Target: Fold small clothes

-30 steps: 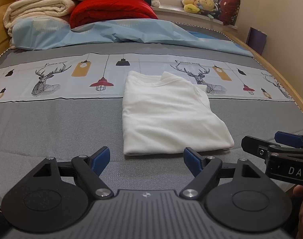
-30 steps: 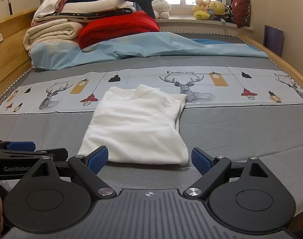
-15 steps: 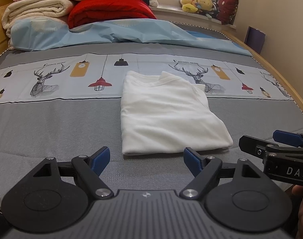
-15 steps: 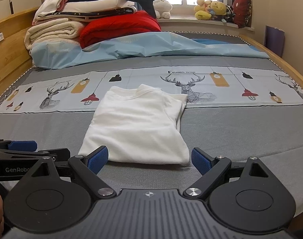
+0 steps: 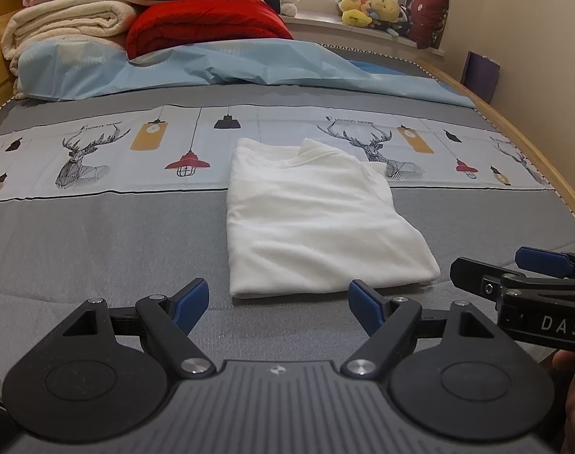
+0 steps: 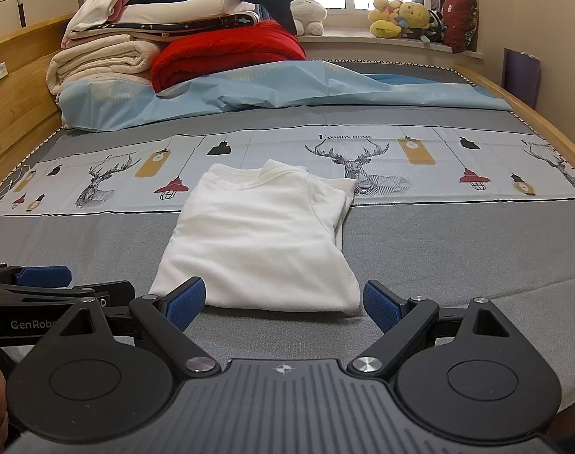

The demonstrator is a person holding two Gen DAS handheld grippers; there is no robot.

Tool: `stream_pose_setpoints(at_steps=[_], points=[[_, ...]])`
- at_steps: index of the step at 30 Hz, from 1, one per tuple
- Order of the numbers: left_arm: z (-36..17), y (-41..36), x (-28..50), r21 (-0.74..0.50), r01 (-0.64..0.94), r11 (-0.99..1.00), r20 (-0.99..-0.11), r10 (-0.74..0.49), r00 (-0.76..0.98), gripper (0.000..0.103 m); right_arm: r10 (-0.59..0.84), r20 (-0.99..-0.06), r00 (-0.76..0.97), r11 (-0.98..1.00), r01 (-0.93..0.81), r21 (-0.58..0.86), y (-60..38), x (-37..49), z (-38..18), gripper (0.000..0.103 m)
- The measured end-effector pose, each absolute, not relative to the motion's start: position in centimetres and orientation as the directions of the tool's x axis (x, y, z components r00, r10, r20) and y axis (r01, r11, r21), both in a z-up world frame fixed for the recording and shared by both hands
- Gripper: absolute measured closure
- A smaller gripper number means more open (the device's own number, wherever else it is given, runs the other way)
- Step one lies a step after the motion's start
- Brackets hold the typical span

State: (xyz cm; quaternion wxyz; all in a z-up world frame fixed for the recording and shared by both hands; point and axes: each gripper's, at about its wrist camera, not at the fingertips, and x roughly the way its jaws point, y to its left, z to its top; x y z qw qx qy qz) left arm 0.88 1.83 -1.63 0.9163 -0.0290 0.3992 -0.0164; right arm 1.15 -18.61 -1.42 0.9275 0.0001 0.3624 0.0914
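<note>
Plainly, the left gripper (image 5: 279, 300) has its blue ribbed pads spread wide and grips nothing; ahead of it a white garment (image 5: 317, 219), soft and fleecy, lies folded into a rough rectangle on the grey woven bedspread (image 5: 98, 242) (its far end overlaps the deer-and-lantern printed band); how many layers are tucked beneath cannot be made out; the right gripper (image 6: 284, 300) is equally wide open and empty, its pads just short of the garment's near hem, its body cut off by the frame.

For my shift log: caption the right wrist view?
Open right gripper poised before folded white shirt on grey bed.
</note>
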Motion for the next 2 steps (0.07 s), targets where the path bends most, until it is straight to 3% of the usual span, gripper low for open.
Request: stream_pose_setpoints(at_steps=[2], points=[[-1.65,1.84,0.83,-0.063,0.010,0.998,-0.730,-0.053,0.681,0.018,0.170,-0.672,0.721,0.983,-0.170,0.066,-18.65,1.16,-1.40,0.012]])
